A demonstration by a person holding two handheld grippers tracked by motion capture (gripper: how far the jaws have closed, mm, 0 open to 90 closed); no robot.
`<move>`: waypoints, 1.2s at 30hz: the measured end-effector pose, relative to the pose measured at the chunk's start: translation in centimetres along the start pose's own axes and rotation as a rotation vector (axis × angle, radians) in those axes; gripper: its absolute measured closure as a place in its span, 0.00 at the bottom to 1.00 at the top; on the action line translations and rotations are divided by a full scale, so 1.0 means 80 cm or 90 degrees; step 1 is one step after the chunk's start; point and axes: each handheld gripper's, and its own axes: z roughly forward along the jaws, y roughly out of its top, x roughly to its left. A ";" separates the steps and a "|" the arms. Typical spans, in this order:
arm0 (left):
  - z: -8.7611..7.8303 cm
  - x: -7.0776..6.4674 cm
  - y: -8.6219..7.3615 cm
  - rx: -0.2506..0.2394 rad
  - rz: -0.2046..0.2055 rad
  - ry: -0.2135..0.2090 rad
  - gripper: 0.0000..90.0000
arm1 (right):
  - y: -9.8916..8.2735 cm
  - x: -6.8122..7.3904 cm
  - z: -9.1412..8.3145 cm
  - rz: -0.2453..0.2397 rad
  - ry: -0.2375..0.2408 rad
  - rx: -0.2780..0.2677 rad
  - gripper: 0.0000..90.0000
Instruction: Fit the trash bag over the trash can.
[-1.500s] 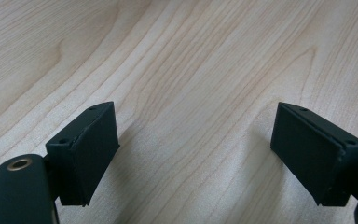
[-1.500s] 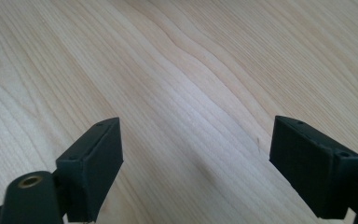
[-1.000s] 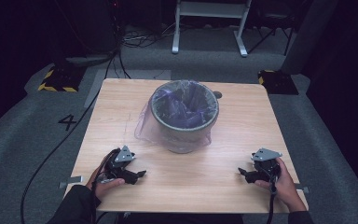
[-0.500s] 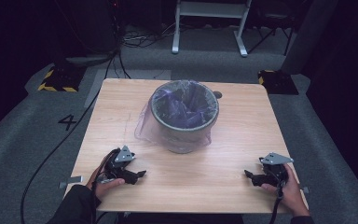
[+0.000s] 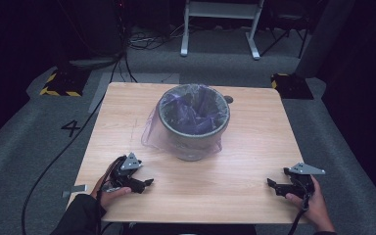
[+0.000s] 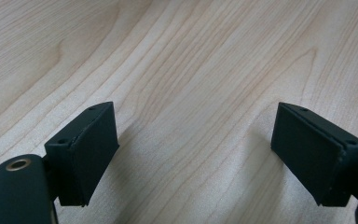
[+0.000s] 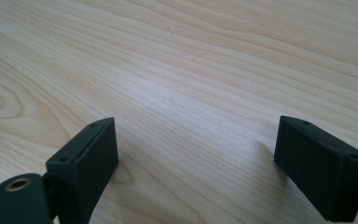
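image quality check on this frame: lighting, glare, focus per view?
High view: table evenly lit, surroundings nearly black, soft overall; bin liner shows faint sheen. Left gripper view: wood grain sharp, near fingers slightly soft, soft shadows beside them. Right gripper view: pale glare band across the wood, fingers dark with little detail.

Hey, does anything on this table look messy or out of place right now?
Only the bin liner: it bunches out loosely over the left side of the bin instead of sitting evenly around the rim. Nothing is spilled.

High view overhead, facing forward; gripper views close over table (image 5: 254, 147).
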 end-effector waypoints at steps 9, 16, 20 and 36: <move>0.000 0.000 0.000 0.000 0.000 0.000 0.16 | -0.009 -0.017 -0.010 0.035 -0.037 -0.001 0.15; 0.000 0.000 0.000 0.000 0.000 0.001 0.16 | -0.009 -0.018 -0.010 0.036 -0.040 -0.001 0.15; 0.000 0.000 0.000 0.000 0.001 0.002 0.16 | -0.009 -0.017 -0.010 0.037 -0.040 -0.001 0.15; 0.000 0.000 0.000 0.000 0.000 0.000 0.16 | -0.008 -0.016 -0.009 0.045 -0.049 0.001 0.14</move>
